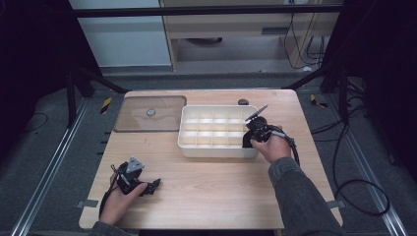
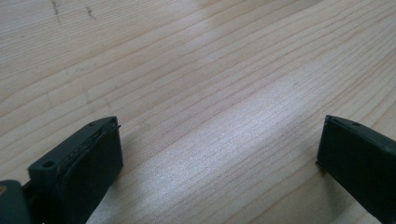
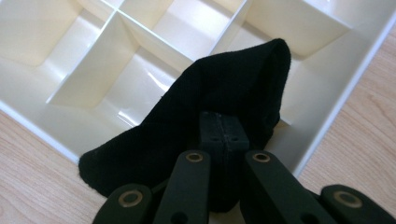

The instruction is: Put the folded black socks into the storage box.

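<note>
Nearest the camera, at the left front of the table (image 1: 206, 191), my left hand-held gripper (image 1: 155, 185) lies low over bare wood. Its jaws stand wide apart with nothing between them, as the left gripper view confirms: only wood grain between the two black pads (image 2: 93, 163). I judge this hand to be parked, kept clear so it does not interfere with the work on the other side.

Further back on the left, a clear lid (image 1: 150, 113) lies flat on the table, apart from the box. Its position beside the box suggests it is set aside to keep the compartments open for loading.

At centre stands the white divided box (image 1: 216, 150), its cells appearing empty in the high view.

At the right, my right hand-held gripper (image 1: 248, 139) is clamped on a black cloth (image 3: 210, 112), which looks like a sock or a small pouch; I cannot tell which. The jaws are pressed together with the fabric pinched between them. The cloth hangs over the box's near right corner, partly draped across the rim (image 3: 327, 121). I judge the grip is held at the fabric's edge so the bulk can be lowered into a corner cell.
</note>
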{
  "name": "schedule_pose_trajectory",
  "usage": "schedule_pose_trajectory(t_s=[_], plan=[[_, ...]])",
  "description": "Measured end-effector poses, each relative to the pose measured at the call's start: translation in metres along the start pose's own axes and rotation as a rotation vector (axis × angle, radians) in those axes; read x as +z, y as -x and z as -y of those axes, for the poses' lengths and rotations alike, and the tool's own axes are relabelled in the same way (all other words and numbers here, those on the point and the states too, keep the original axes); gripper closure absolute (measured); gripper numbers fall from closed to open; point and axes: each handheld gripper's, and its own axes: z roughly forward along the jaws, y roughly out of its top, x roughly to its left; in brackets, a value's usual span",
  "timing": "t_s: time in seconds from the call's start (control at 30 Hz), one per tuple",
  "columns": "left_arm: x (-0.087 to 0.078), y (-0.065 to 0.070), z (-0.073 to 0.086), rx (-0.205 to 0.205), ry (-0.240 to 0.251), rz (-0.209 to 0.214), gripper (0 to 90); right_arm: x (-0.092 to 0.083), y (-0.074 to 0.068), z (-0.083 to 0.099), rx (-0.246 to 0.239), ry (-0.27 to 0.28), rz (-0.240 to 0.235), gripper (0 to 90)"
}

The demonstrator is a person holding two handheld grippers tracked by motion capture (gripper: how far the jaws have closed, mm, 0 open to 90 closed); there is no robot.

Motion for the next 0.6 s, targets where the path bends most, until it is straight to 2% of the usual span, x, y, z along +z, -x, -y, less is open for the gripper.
schedule_pose_trajectory(t_s=[0.13, 0.17, 0.23, 0.27, 0.3, 0.47, 0.6], plan=[[0.0, 0.0001, 0.0, 0.0, 0.0, 0.0, 0.0, 0.0016, 0.0001, 0.0012, 0.009, -0.005, -0.008, 90.0], [0.0001, 0.0001, 0.0, 0.0, 0.0, 0.0, 0.0, 0.0026, 0.0003, 0.0017, -0.006, -0.005, 0.0, 90.0], [0.0001, 0.0002, -0.0001, -0.001, 0.0, 0.0, 0.0, 0.0026, -0.0008, 0.0014, 0.012, -0.014, -0.005, 90.0], [0.0001, 0.0003, -0.0001, 0.0, 0.0, 0.0, 0.0, 0.0035, 0.0, 0.0019, -0.004, -0.01, 0.0, 90.0], [0.0002, 0.0004, -0.0001, -0.001, 0.0, 0.001, 0.0, 0.0031, -0.0007, 0.0015, 0.011, -0.015, -0.005, 90.0], [0.0003, 0.0005, -0.0002, -0.001, 0.001, 0.001, 0.0, 0.0038, -0.0015, 0.0015, 0.017, -0.022, -0.005, 90.0], [0.0003, 0.0006, -0.0003, 0.0, 0.001, 0.001, 0.0, 0.0044, -0.0013, 0.0012, 0.009, -0.022, -0.001, 90.0]])
